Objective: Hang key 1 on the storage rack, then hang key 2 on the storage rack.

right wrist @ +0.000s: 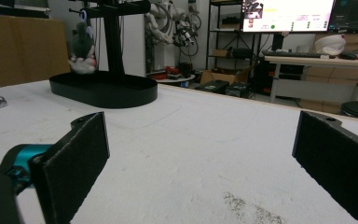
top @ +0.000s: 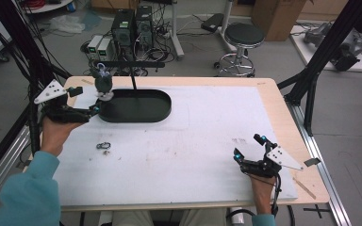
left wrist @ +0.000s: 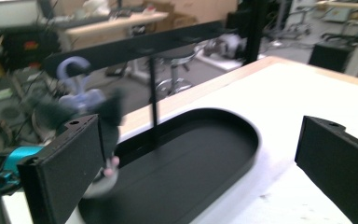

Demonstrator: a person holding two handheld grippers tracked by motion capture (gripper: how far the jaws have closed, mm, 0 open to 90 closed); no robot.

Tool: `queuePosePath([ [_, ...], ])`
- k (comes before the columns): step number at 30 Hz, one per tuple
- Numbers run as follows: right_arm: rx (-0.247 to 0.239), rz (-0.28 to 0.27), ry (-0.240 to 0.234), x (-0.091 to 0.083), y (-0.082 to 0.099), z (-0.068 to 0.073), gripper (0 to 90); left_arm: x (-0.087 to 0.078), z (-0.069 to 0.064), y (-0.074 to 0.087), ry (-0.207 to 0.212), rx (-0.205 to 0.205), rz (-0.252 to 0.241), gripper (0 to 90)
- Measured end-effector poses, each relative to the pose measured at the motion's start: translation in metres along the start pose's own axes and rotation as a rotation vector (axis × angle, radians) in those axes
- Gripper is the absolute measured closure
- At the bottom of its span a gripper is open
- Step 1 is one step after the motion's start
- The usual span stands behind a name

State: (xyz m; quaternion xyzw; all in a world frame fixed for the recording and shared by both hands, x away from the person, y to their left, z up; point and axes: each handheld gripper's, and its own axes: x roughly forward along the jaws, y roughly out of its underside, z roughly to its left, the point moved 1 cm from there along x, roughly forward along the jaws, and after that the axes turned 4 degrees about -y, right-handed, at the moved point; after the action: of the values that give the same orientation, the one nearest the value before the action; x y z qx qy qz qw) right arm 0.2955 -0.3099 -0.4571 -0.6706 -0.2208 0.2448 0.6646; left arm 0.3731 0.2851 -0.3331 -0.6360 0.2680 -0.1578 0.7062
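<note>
The left gripper [top: 95, 109], held in the person's left hand [top: 59, 123] at the near left end of the rack, is standing with its jaws spread wide and nothing between its pads; in the left gripper view its two black jaws are framing the tray with open air across the gap. Just beyond its tips, the small dark grey plush keychain toy with a pale base and a light blue plastic hook [top: 103, 84] is hanging by that hook from the left end of the black crossbar [top: 132, 63] of the black metal hanging stand [top: 133, 80], dangling over the left end of the black oval tray base [top: 162, 110]. In the left gripper view the toy [left wrist: 81, 109] is showing blurred beside the left jaw, so it is probably swinging a little. Judging by its look, the toy is light and soft, squashing easily under the pads and unlikely to break, while the hook is the stiff, smoother part that could slip; the plush body is the safer place to take hold, with the hook left free to ride on or off the bar. A small silver metal ring keychain [top: 103, 146] is lying on the white table mat [top: 207, 141], well apart from the stand. The right gripper [top: 250, 150] is resting at the near right of the mat, its jaws likewise parted and empty, pointing across the table toward the stand [right wrist: 114, 37].
</note>
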Motion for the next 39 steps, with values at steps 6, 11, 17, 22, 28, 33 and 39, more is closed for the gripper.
queuePosePath([
  [6,0.007,0.0,-0.002,0.0,0.0,0.0,2.9,-0.014,-0.02,0.013,0.035,-0.001,-0.077,1.7],
  [11,0.004,-0.002,-0.001,0.0,0.0,0.0,2.9,-0.024,-0.032,0.022,0.044,0.029,-0.094,1.7],
  [17,0.0,0.0,0.0,0.0,0.0,0.0,2.9,-0.03,-0.042,0.031,0.066,0.027,-0.119,1.7],
  [22,-0.001,0.001,0.001,0.0,0.0,0.0,2.9,-0.032,-0.049,0.043,0.084,0.023,-0.123,1.7],
  [28,0.001,0.0,0.0,0.0,0.0,0.0,2.9,-0.031,-0.049,0.055,0.085,0.01,-0.112,1.7],
  [33,0.0,0.0,0.0,0.0,0.0,0.0,2.9,-0.032,-0.047,0.055,0.076,0.003,-0.123,1.7],
  [39,-0.001,0.0,0.002,0.0,0.0,0.0,2.9,-0.034,-0.049,0.056,0.078,0.007,-0.108,1.7],
])
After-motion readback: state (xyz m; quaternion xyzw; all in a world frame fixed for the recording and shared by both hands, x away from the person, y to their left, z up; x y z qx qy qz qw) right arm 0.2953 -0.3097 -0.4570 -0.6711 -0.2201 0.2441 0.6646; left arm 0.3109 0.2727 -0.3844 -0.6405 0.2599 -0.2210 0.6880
